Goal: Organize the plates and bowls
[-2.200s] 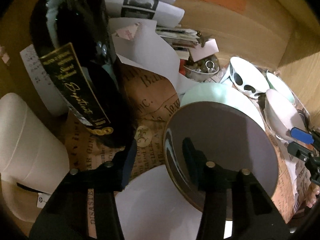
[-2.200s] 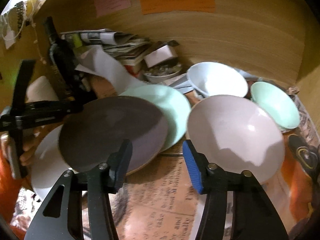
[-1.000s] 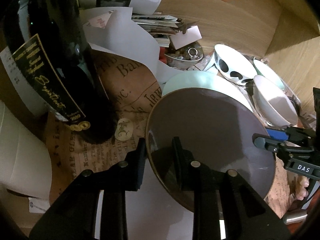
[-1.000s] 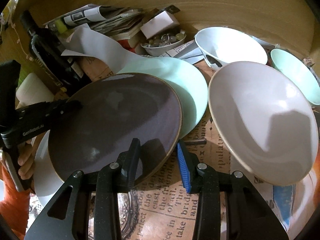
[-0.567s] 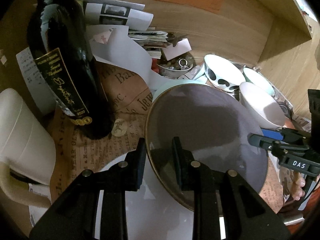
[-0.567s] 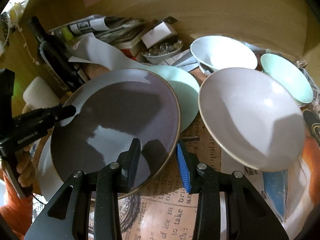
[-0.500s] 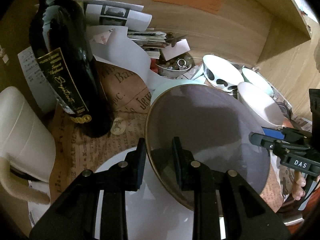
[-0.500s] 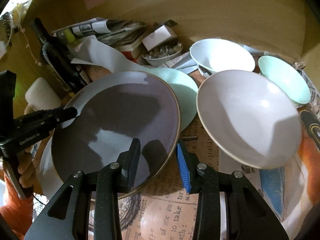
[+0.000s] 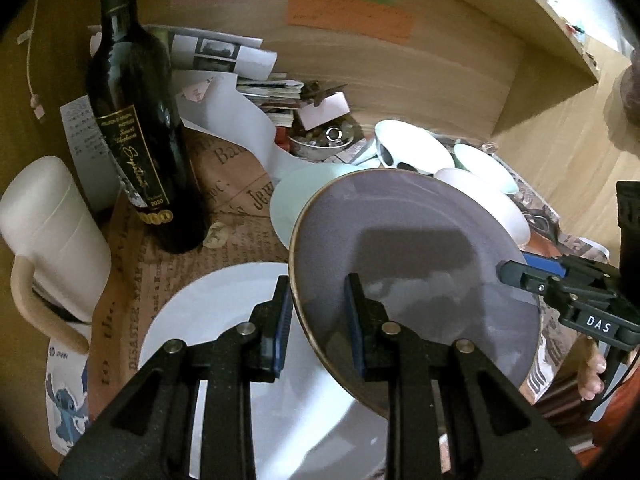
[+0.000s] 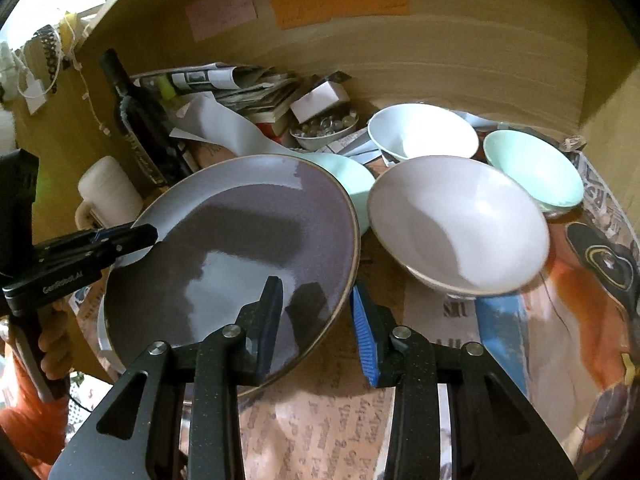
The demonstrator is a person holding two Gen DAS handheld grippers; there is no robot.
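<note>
Between my two grippers hangs the grey plate (image 10: pixel 224 248), tilted, its rim pinched on opposite sides. My left gripper (image 9: pixel 316 314) is clamped on the plate's near-left edge, one finger under the rim and the other over its glazed face. My right gripper (image 10: pixel 316 316) straddles the opposite rim, one finger over the face and the other outside and below the edge; its pads look to be holding the rim, though I cannot see the contact on the outer pad clearly. Just left of the grey plate and lower lies a white plate (image 9: pixel 224 320), flat on the printed paper (image 9: pixel 132 288) that covers the surface. Behind the grey plate, partly hidden by it, sits a mint plate (image 9: pixel 296 196). To the grey plate's right stands a pale bowl (image 10: pixel 460 224), near but apart; behind that bowl are a white bowl (image 10: pixel 424 132) and a mint bowl (image 10: pixel 532 172). Well left of the grey plate stands a dark bottle (image 9: pixel 136 128), upright, with a white mug (image 9: pixel 52 232) further left. Behind the mint plate a small dish (image 10: pixel 324 128) of glass beads rests by a heap of papers (image 10: pixel 240 88) against the wooden wall.
</note>
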